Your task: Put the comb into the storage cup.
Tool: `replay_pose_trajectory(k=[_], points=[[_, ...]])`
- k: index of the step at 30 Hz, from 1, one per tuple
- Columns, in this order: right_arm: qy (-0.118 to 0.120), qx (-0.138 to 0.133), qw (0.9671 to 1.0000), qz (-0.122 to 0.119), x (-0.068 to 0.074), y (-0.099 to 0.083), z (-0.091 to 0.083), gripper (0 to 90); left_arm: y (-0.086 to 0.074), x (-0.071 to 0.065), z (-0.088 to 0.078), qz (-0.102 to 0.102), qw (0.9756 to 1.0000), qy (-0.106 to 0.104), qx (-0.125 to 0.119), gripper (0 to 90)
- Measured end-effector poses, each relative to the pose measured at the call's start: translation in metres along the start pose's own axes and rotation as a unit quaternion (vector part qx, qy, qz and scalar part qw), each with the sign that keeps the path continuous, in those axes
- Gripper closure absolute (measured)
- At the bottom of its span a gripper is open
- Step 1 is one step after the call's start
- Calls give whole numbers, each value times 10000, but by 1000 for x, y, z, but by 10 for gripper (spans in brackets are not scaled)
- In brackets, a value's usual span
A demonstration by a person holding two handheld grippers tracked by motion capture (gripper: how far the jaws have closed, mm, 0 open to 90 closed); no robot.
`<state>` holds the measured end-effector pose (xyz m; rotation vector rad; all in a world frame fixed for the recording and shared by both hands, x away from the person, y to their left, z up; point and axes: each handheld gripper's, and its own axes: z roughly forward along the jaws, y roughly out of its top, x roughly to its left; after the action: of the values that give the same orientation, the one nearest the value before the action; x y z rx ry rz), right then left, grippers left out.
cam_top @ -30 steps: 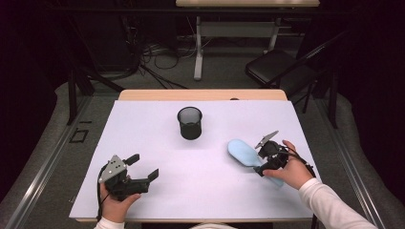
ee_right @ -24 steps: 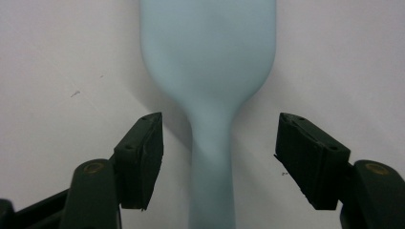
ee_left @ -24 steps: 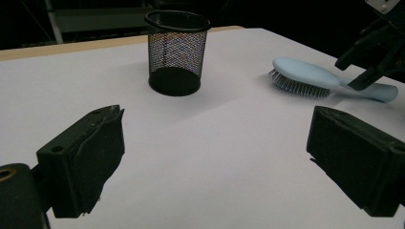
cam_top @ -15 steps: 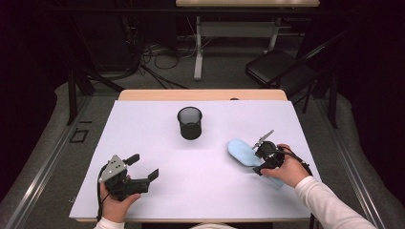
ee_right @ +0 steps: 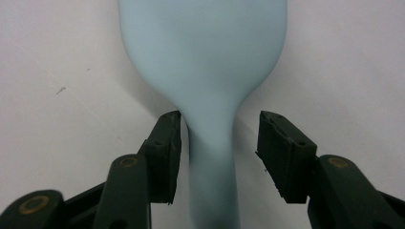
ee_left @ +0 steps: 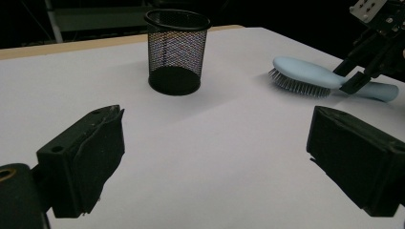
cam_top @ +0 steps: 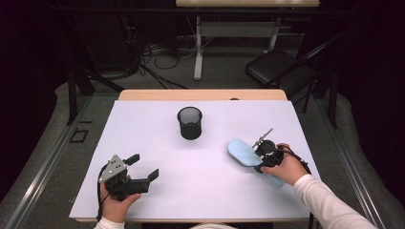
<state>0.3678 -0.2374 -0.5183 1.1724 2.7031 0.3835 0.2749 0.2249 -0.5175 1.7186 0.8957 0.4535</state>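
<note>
A light blue hairbrush lies bristles down on the white table, right of the middle. My right gripper reaches down over its neck. In the right gripper view the neck of the hairbrush runs between the jaws of my right gripper. The jaws have just been closing; a gap still shows beside the right-hand one. My left gripper rests at the front left, open and empty. From the left gripper view, my left gripper faces the hairbrush and the right gripper across the table.
A black mesh cup stands upright at the middle back of the table, also seen as the mesh cup in the left gripper view. A black chair and cables lie on the floor beyond the far edge.
The right gripper's jaws have narrowed around the brush neck, and that hand has shifted slightly. The left gripper, brush and cup have stayed put.
</note>
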Motion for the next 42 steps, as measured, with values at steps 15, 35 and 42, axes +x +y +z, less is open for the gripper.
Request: replay_pose_trajectory(k=[15,35,42], points=[[166,53,9998,-45,-1,1,6,616,0,0,0,-10,10000,-6,8,58],[165,102,9996,-185,0,2,11,645,0,0,0,-7,10000,0,10,58],[218,97,9997,-57,0,2,11,657,0,0,0,-10,10000,5,10,58]])
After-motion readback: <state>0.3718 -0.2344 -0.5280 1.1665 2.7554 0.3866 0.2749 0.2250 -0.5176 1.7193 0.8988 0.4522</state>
